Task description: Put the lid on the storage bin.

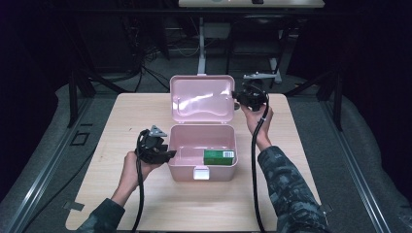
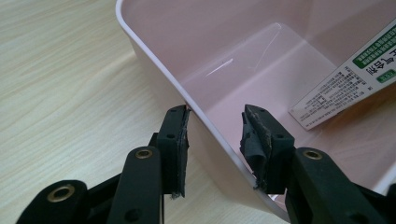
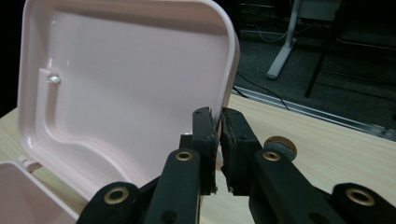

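A pink plastic box [image 1: 214, 172] stands open in the middle of the table, its lid [image 1: 201, 99] upright behind it. A green carton [image 1: 218, 157] lies inside at the front right, and its white printed side [image 2: 355, 79] shows in the left gripper view. My left gripper [image 1: 170, 154] sits at the box's left wall [image 2: 154, 51]. Its jaws [image 2: 215, 116] straddle the rim, one pad outside and one inside, both touching the wall. My right gripper [image 1: 236, 95] is at the lid's right edge, its jaws [image 3: 217, 116] shut on the rim of the lid [image 3: 126, 79].
The light wooden table [image 1: 145, 204] has bare room on both sides of the box and in front of it. A white latch [image 1: 200, 173] sits on the box's front wall. Beyond the far edge are a dark floor, cables and another table's white leg [image 1: 201, 43].
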A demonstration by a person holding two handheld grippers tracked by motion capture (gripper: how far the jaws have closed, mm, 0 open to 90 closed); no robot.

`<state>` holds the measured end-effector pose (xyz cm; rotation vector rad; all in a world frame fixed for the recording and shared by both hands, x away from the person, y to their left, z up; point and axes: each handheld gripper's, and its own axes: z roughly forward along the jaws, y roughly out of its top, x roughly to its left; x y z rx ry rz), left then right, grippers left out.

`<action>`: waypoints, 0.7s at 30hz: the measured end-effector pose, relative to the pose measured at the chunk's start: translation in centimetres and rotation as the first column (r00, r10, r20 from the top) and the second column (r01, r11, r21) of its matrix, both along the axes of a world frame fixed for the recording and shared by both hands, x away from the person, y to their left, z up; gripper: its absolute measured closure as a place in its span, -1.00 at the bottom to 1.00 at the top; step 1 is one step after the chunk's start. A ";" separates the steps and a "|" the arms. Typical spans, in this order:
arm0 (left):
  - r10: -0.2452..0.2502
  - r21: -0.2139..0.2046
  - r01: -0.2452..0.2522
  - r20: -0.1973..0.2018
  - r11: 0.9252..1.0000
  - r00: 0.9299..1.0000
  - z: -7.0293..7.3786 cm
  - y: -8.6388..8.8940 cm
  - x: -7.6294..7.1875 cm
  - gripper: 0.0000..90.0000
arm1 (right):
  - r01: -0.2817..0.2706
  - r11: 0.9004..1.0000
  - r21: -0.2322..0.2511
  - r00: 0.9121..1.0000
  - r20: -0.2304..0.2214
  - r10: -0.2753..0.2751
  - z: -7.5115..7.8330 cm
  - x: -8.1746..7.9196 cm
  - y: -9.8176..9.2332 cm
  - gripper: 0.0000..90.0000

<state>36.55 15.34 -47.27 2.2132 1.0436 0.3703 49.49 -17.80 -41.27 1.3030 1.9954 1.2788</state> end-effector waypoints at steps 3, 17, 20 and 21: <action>0.000 0.001 0.000 0.001 1.000 1.000 0.0 0.0 0.0 0.35 | -0.006 1.000 -0.007 1.000 0.015 0.006 0.2 -0.5 0.0 0.88; -0.004 0.012 0.004 0.007 1.000 1.000 0.0 -0.1 0.0 0.35 | -0.030 0.999 -0.014 0.997 0.069 0.031 1.0 -2.6 -0.1 0.90; -0.005 0.011 0.005 0.007 1.000 1.000 0.0 -0.1 0.0 0.35 | -0.035 0.999 -0.018 0.996 0.079 0.037 1.1 -3.1 -0.1 0.90; -0.005 0.011 0.004 0.007 1.000 1.000 0.0 -0.1 0.0 0.35 | -0.035 0.999 -0.019 0.996 0.081 0.037 1.1 -3.3 -0.1 0.90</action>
